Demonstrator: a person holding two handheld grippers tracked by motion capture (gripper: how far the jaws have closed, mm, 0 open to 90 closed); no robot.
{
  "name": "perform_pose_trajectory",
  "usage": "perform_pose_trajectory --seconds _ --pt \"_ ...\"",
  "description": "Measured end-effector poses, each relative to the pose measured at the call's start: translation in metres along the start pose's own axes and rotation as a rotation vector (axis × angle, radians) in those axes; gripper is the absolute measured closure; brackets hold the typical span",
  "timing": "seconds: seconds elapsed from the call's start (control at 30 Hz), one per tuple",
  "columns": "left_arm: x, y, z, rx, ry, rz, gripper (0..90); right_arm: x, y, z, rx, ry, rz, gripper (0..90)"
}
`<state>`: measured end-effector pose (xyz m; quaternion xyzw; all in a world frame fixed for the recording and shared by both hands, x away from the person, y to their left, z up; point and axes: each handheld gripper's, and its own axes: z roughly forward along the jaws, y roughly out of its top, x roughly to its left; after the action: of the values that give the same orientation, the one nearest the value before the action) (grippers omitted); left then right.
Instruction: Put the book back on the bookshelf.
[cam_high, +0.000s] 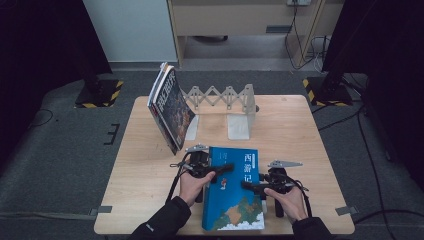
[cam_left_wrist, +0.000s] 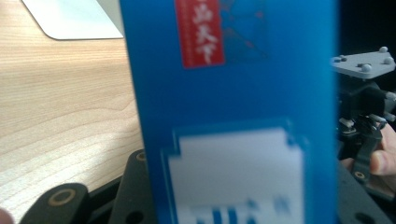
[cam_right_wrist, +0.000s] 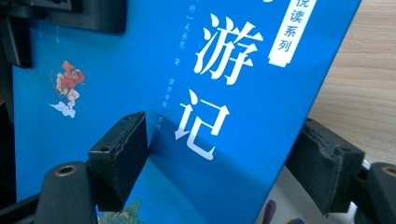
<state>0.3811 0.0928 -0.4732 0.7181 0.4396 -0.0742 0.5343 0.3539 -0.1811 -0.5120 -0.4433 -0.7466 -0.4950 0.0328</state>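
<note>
Jaws of the left gripper (cam_high: 220, 169) clamped across the blue book (cam_high: 235, 192) at its left edge, spine filling the gap in the left gripper view. Jaws of the right gripper (cam_high: 250, 186) set over the book's right edge, one pad on the cover, the other beneath. Book at the near middle of the desk (cam_high: 145, 170), raised between both grippers. Far left: dark books (cam_high: 169, 107) leaning. Far middle: white bookend rack (cam_high: 225, 100).
</note>
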Motion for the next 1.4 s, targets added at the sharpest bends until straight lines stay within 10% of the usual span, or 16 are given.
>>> perform_pose_trajectory --seconds 0.43,0.8,1.4 --pt "-0.007 0.010 -0.012 0.004 -0.021 0.007 60.7 0.001 0.003 -0.002 -0.022 0.035 -0.018 23.7" --pt "-0.030 0.033 -0.041 -0.045 -0.037 0.092 60.7 0.003 0.011 -0.018 -0.122 0.089 -0.042 26.2" --pt "-0.024 0.063 -0.110 -0.225 0.149 0.160 60.3 -0.020 0.010 -0.036 -0.115 -0.105 -0.072 26.3"
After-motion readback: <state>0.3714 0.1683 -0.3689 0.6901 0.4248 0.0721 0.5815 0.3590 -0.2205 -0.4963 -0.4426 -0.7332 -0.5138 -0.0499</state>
